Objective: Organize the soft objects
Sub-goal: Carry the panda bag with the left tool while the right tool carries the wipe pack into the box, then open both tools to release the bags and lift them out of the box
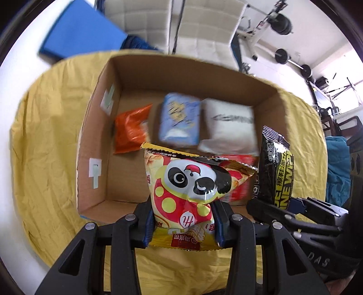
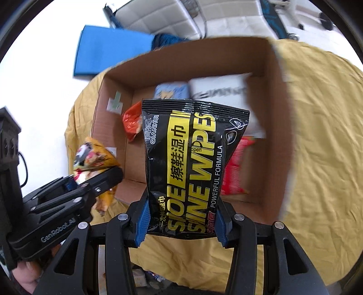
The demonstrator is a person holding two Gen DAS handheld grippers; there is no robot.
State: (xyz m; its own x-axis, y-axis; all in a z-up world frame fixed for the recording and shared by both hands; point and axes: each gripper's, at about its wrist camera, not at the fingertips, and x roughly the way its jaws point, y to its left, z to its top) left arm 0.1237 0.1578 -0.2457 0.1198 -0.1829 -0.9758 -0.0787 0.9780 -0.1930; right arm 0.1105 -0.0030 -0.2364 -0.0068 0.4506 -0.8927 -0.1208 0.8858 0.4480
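Underneath, yellow cloth (image 1: pixel 45 140) w/ cardboard box (image 1: pixel 95 127); left tool (image 1: pixel 183 224) clamped on panda snack bag (image 1: pixel 188 181), right tool (image 2: pixel 181 227) on wipes pack (image 2: pixel 188 158).

White floor (image 1: pixel 20 74) ahead and to the left. Rumpled yellow cloth (image 1: pixel 47 145) spread on it. Blue mat (image 1: pixel 81 31) lies far ahead-left, blue fabric heap (image 2: pixel 168 39) beside it. White quilted sofa (image 1: pixel 145 20) along the back. Weight bench with barbell plates (image 1: pixel 281 22) far ahead-right. Bright daylight from upper right; teal fabric (image 1: pixel 337 172) at right edge.
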